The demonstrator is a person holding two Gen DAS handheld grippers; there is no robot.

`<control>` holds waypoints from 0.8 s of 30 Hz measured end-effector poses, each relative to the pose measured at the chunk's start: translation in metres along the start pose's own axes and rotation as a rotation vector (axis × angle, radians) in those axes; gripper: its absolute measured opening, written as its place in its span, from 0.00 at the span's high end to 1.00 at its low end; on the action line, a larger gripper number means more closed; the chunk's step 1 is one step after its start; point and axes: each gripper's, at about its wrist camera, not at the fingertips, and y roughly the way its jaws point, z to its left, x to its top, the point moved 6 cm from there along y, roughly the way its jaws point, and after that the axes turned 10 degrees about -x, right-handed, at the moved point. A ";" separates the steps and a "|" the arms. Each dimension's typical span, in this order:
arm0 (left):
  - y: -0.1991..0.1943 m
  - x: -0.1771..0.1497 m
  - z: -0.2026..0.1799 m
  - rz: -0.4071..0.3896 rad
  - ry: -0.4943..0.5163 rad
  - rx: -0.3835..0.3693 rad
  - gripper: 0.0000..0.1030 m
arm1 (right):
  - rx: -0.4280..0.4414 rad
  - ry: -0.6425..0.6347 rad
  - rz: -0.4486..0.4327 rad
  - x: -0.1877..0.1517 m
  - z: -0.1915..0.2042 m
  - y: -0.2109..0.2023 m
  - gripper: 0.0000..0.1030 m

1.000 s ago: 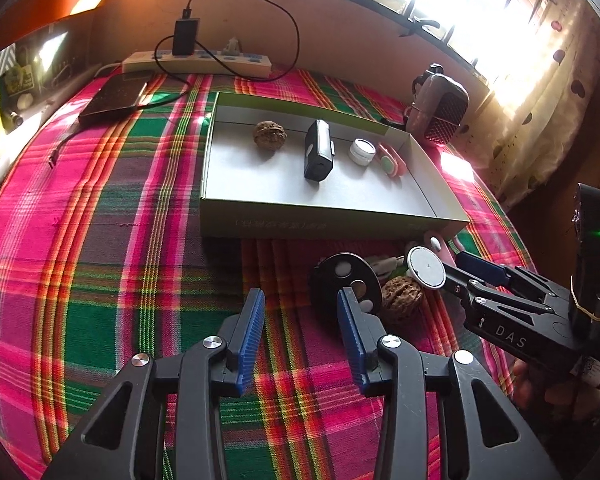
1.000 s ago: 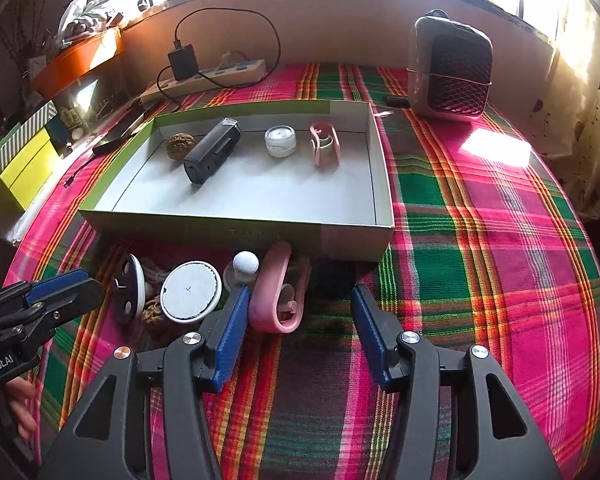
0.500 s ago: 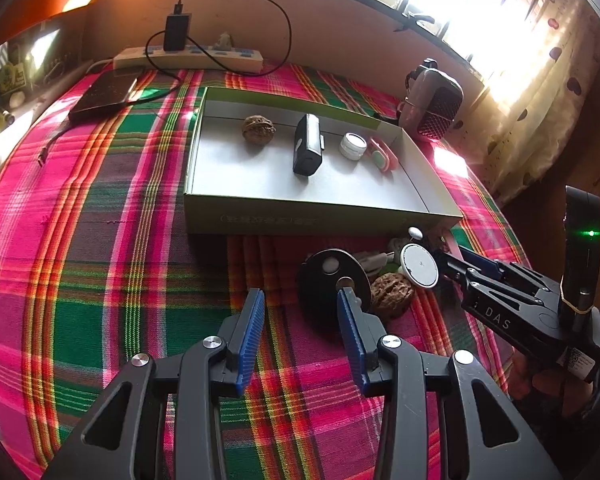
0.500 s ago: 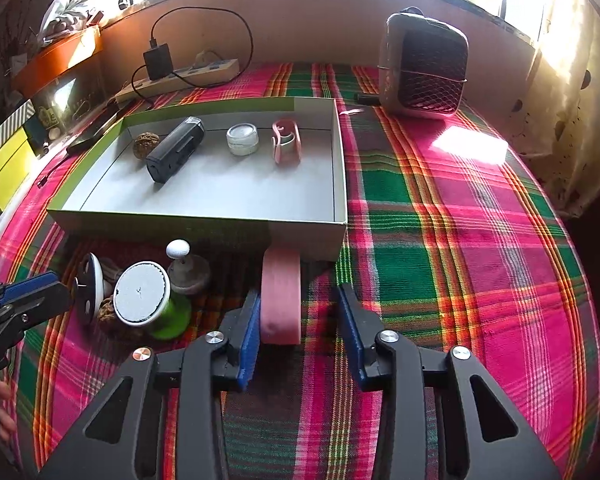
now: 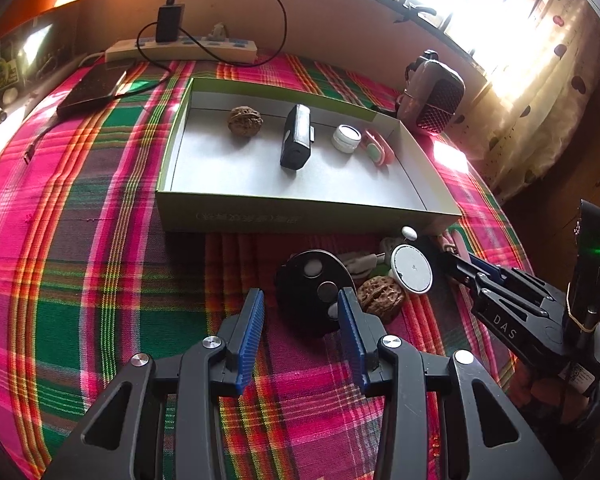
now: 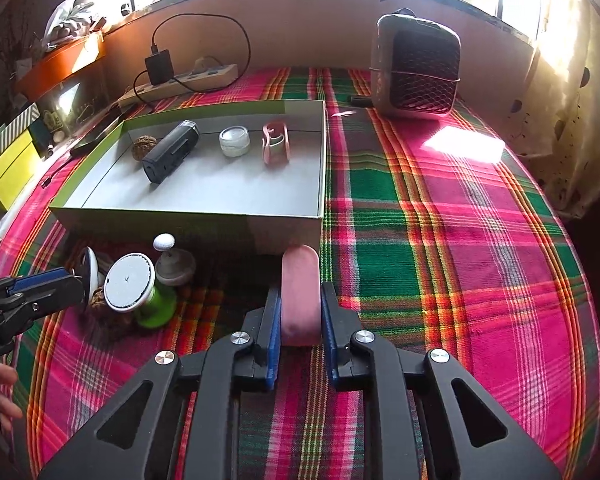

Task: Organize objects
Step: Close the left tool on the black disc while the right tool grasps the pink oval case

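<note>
The right gripper has just been closing and is now clamping a pink clip between its blue pads, just near of the box wall, over the plaid cloth. The left gripper is standing open, nothing between its fingers, with a black disc just beyond them. A walnut and a white-topped spool are lying right of the disc. Inside the box are sitting another walnut, a black case, a small jar and what is probably a second pink clip.
</note>
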 end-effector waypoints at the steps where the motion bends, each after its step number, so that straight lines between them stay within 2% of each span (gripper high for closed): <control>1: 0.001 0.000 0.000 0.001 -0.002 0.002 0.65 | 0.003 0.002 0.000 0.000 0.000 0.000 0.82; 15: 0.010 0.008 -0.005 -0.008 0.031 0.066 0.64 | 0.007 -0.004 -0.001 0.000 0.000 0.000 0.82; 24: 0.010 0.008 -0.005 -0.015 0.020 0.065 0.64 | 0.003 -0.008 -0.002 0.000 0.001 0.000 0.82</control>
